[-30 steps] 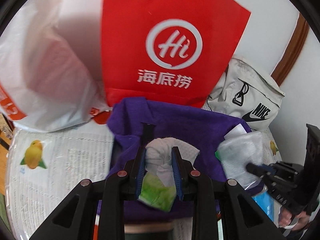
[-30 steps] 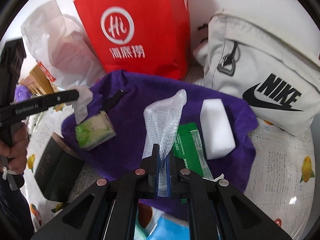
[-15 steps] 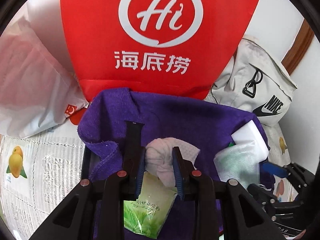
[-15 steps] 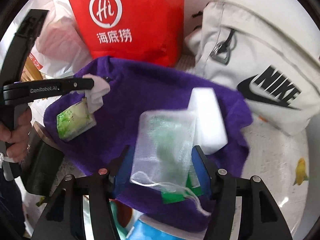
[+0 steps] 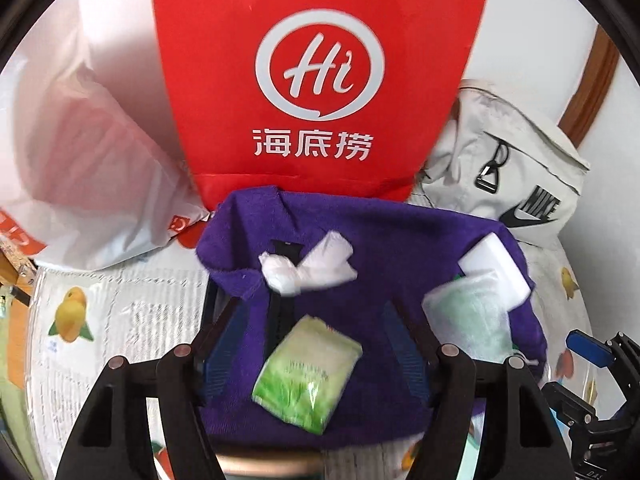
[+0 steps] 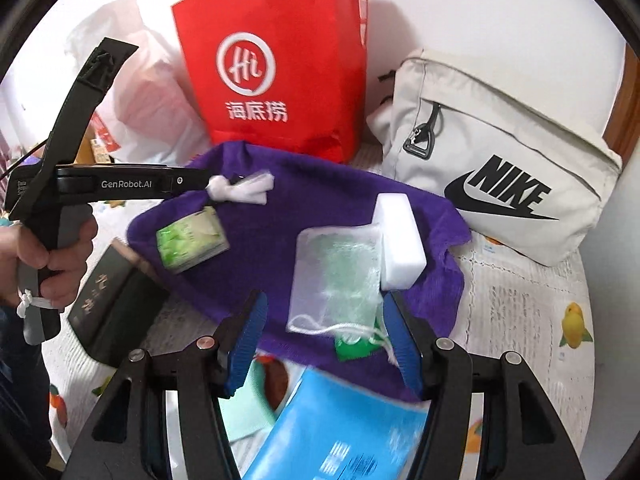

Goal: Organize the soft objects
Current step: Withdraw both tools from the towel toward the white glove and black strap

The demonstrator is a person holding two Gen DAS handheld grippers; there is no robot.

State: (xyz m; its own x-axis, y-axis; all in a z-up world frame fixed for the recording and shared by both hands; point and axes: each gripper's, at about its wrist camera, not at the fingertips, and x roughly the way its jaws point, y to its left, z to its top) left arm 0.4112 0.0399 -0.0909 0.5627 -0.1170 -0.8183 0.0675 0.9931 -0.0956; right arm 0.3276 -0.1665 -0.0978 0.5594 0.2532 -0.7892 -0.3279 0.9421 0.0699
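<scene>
A purple towel (image 5: 400,240) (image 6: 320,184) lies on the table. On it lie a knotted white cloth (image 5: 308,268) (image 6: 240,190), a green tissue pack (image 5: 308,376) (image 6: 192,240), a white mesh pouch (image 5: 468,324) (image 6: 336,280) and a white sponge block (image 5: 496,268) (image 6: 400,244). My left gripper (image 5: 316,344) is open and empty, just above the tissue pack. My right gripper (image 6: 324,344) is open and empty, at the near edge of the mesh pouch. A green packet (image 6: 356,346) lies under the pouch.
A red paper bag (image 5: 320,80) (image 6: 276,76) stands behind the towel. A white plastic bag (image 5: 88,168) is at the left, a cream Nike bag (image 6: 508,172) (image 5: 516,184) at the right. A black box (image 6: 112,300) and a blue pack (image 6: 340,432) lie near the front.
My left gripper opened and let go of the white cloth, which now lies on the towel. My right gripper opened and dropped the mesh pouch beside the sponge, then drew back.
</scene>
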